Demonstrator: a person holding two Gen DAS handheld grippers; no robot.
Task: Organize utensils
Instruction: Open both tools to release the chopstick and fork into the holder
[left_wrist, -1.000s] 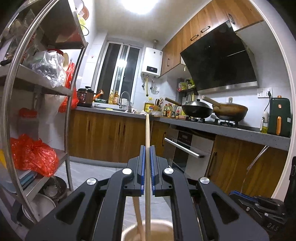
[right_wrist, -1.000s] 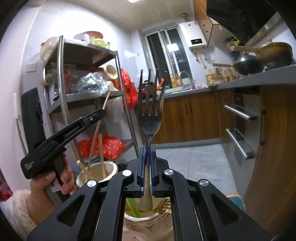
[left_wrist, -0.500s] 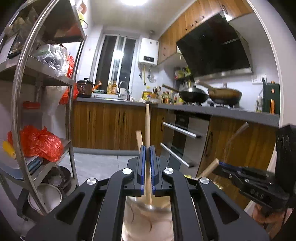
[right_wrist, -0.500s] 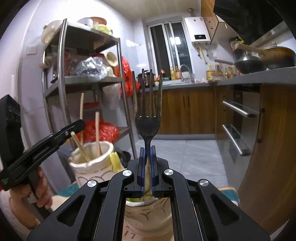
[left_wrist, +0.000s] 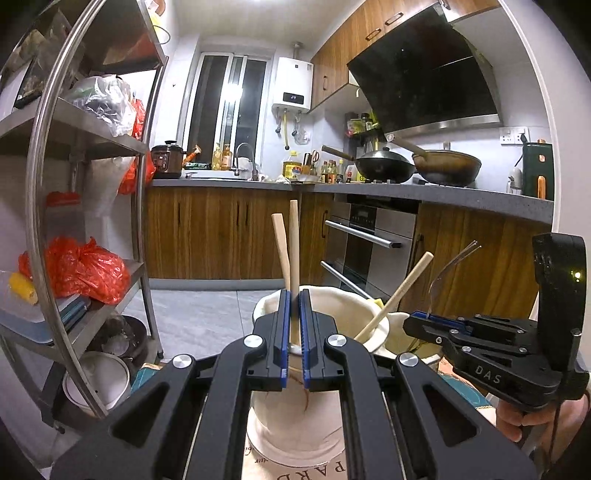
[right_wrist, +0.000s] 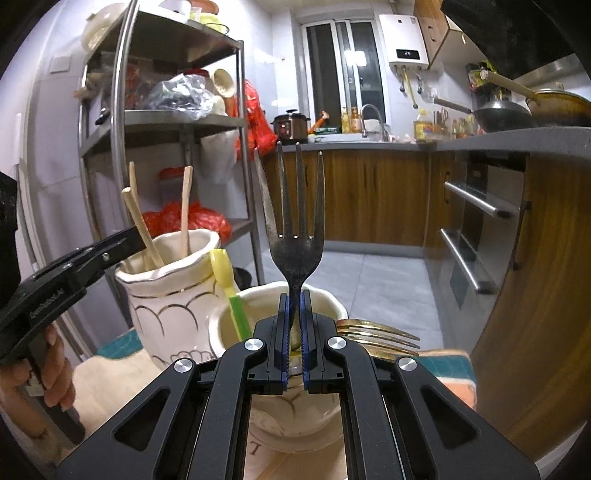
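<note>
My left gripper (left_wrist: 294, 295) is shut on a wooden chopstick (left_wrist: 294, 251), held upright with its lower end inside a cream ceramic jar (left_wrist: 325, 314). Two other wooden sticks (left_wrist: 391, 299) stand in that jar. My right gripper (right_wrist: 294, 295) is shut on a dark metal fork (right_wrist: 297, 229), tines up, its handle down inside a second cream jar (right_wrist: 328, 306). That jar holds a yellow-green utensil (right_wrist: 229, 284) and gold forks (right_wrist: 376, 338) over its rim. The right gripper shows in the left wrist view (left_wrist: 417, 319); the left gripper shows in the right wrist view (right_wrist: 129, 238).
A steel shelf rack (left_wrist: 85, 177) with red bags and bowls stands to the left. Wooden cabinets, an oven (left_wrist: 365, 243) and a counter with woks (left_wrist: 417, 166) lie ahead and right. The jars rest on a cloth-covered surface (right_wrist: 110, 369).
Both grippers have come down: the chopstick has sunk deeper into its jar and the fork deeper into the second jar. Both stay gripped.
</note>
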